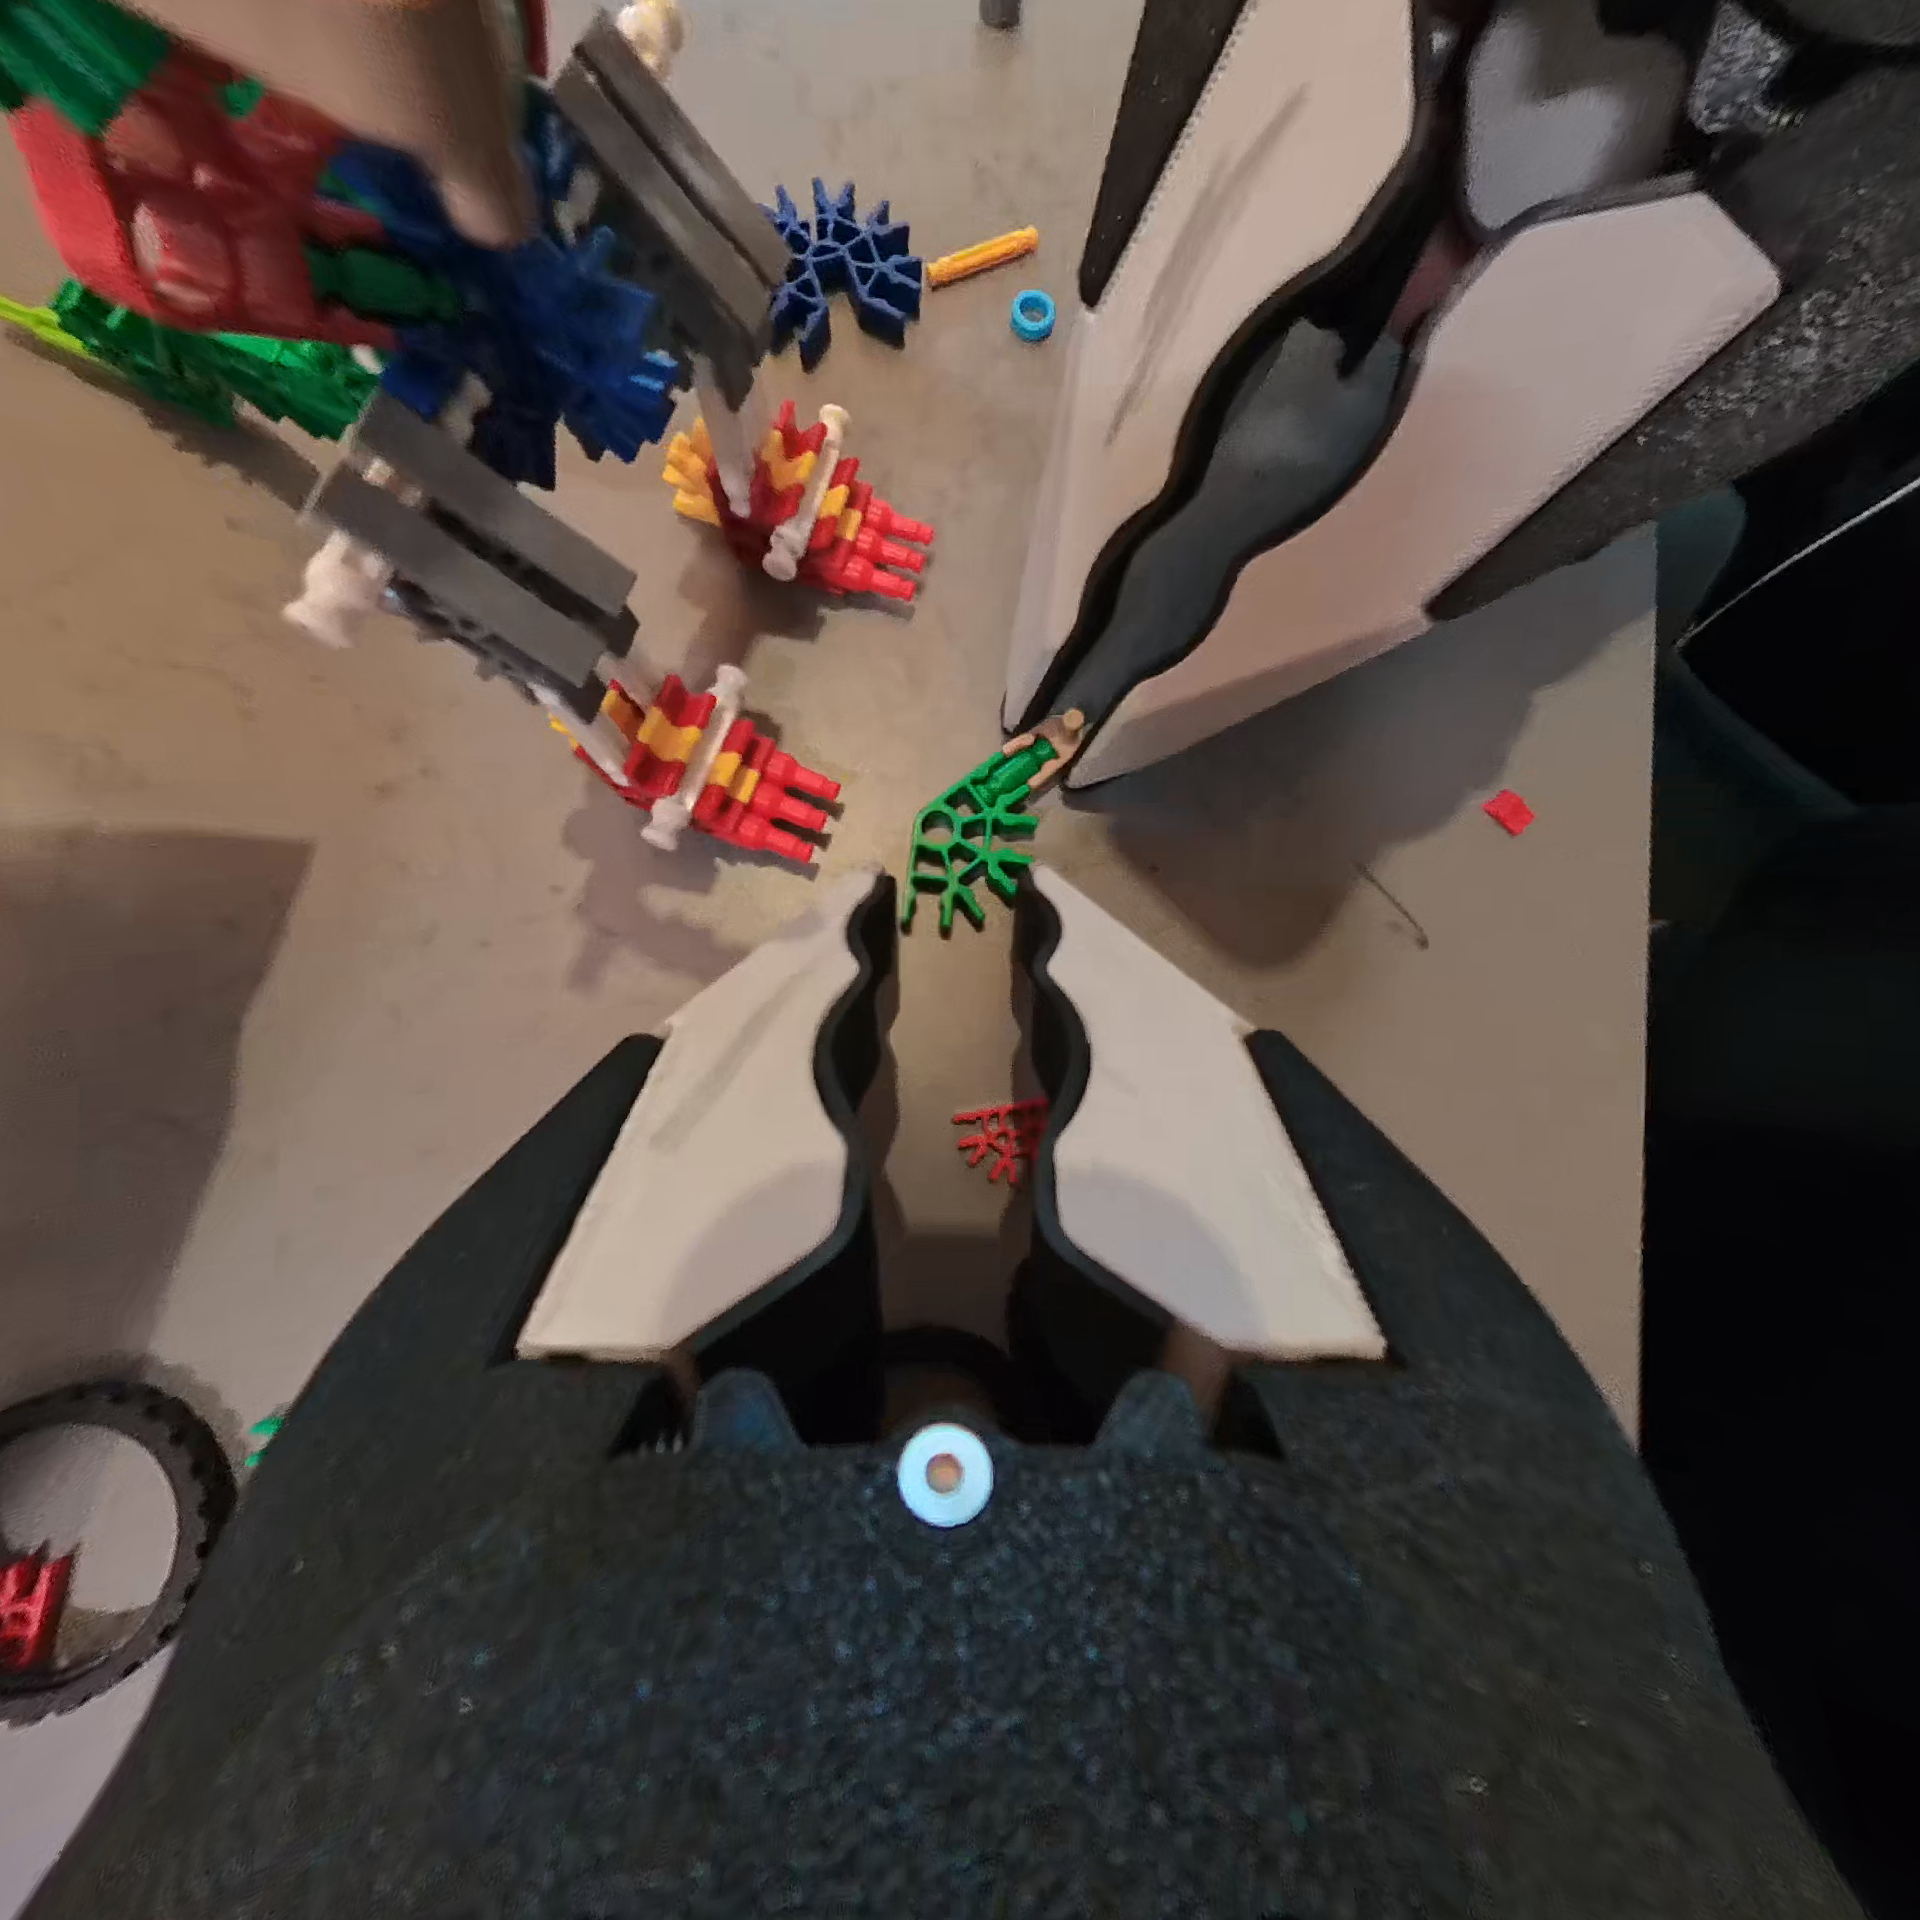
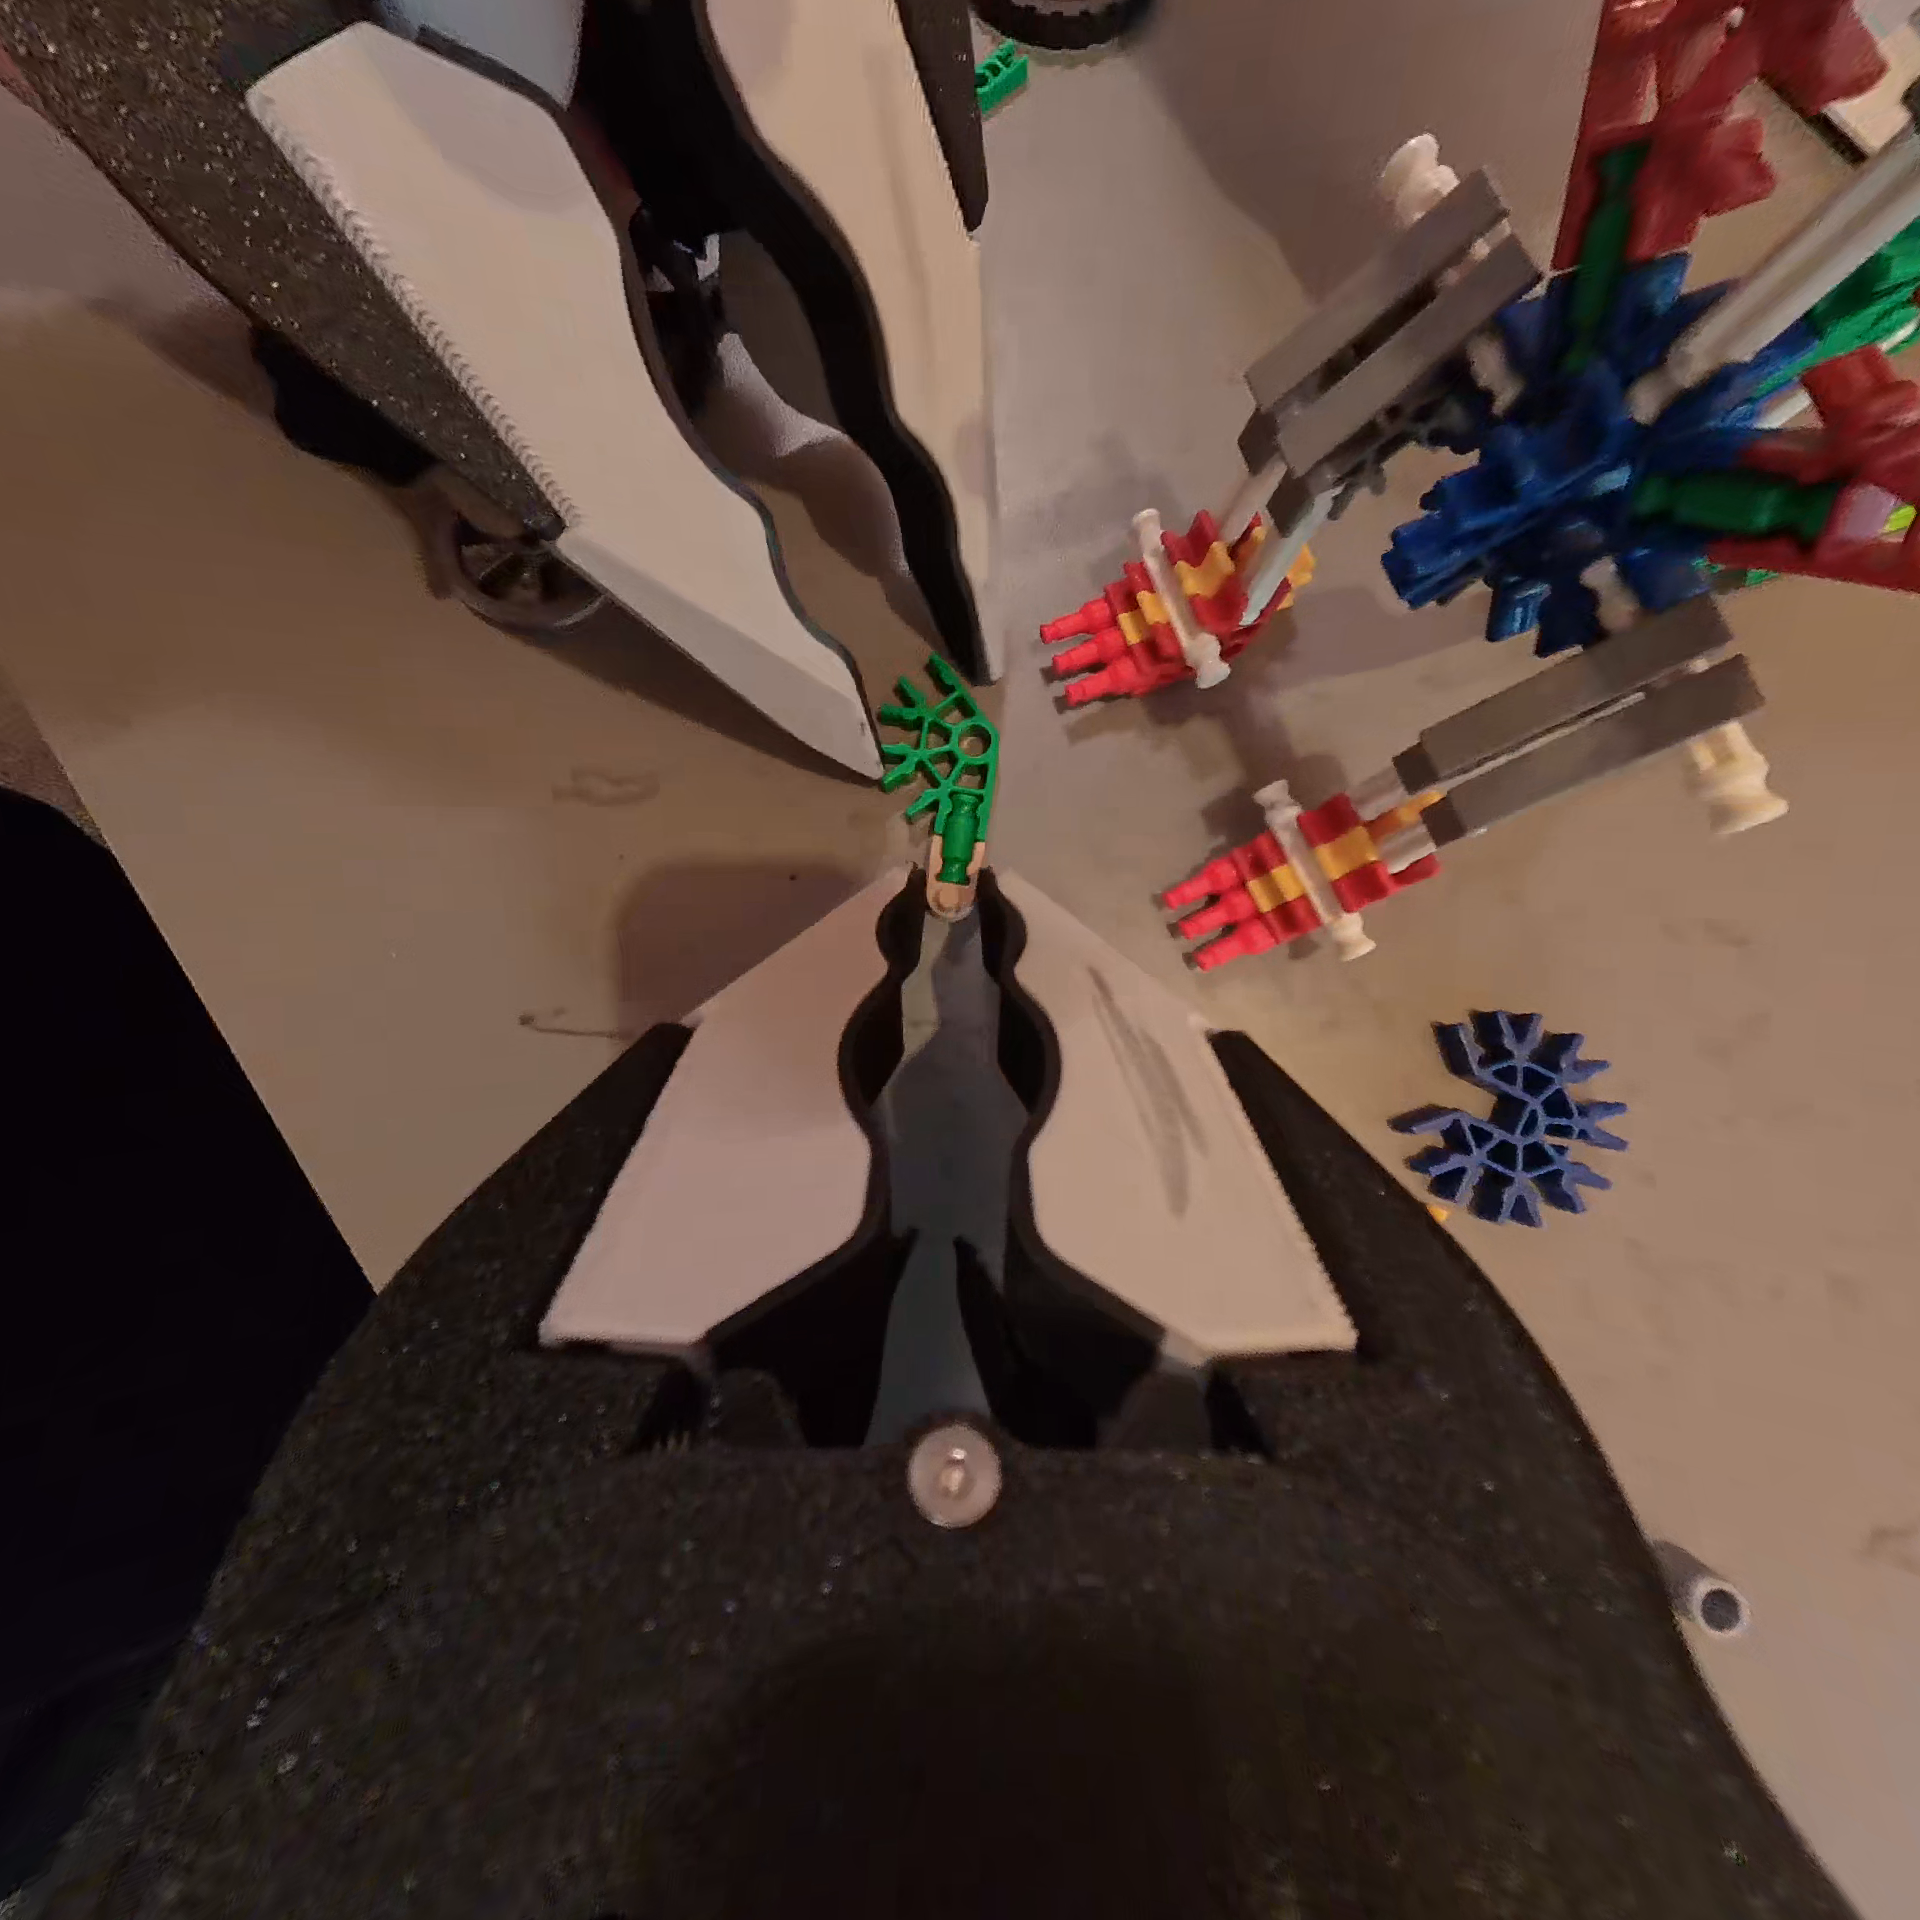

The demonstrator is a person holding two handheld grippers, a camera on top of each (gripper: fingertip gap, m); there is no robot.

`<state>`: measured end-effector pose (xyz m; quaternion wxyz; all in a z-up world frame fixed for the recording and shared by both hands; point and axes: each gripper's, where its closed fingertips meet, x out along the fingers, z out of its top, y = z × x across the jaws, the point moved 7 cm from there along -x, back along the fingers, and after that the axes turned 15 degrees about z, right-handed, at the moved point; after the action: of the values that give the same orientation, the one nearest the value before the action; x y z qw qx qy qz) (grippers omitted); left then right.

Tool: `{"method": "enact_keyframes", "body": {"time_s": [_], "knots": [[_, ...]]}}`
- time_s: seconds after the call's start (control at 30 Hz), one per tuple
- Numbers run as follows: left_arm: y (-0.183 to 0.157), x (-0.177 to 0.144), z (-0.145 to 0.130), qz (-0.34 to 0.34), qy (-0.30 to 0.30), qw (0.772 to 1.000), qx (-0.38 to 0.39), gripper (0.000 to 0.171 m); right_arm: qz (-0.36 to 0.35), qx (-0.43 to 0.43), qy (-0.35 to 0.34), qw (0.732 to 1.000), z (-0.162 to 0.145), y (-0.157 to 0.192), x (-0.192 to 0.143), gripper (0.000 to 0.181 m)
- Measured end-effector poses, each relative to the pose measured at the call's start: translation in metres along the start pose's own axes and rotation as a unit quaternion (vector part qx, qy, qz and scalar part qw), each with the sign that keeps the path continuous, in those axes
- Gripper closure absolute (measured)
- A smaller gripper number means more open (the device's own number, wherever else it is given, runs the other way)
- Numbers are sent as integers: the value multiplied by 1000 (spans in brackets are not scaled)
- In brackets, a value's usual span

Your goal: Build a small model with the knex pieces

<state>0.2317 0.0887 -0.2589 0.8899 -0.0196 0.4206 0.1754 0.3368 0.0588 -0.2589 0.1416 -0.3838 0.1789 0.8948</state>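
The right gripper (image 2: 951, 894) enters from the bottom of its view, fingers pinched nearly together on a small tan piece (image 2: 951, 883) clipped to a green rod (image 2: 961, 831). That rod plugs into a green fan-shaped connector (image 2: 940, 748) at frame centre, held just above the beige table (image 2: 416, 935).

The left gripper (image 1: 956, 904) points up from the bottom of its own view, its jaws parted with nothing between them, tips just beside the connector's (image 1: 966, 847) free edge.

A loose red connector (image 1: 1003, 1138) lies on the table below its fingers. Farther off, two red-and-yellow connector stacks (image 2: 1299, 883) foot a construction-toy model (image 2: 1558, 499). A blue snowflake connector (image 2: 1512, 1117) lies at right.
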Motion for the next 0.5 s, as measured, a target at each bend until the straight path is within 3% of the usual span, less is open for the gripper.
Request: {"method": "enact_keyframes", "body": {"time_s": [0.37,0.5], "knots": [[-5,-12,4,32,-58,997,32,153,58,71,-105,990,0,-2,-14,171],[-7,-23,11,47,-106,992,54,153,103,121,-152,975,4,-4,-19,158]]}}
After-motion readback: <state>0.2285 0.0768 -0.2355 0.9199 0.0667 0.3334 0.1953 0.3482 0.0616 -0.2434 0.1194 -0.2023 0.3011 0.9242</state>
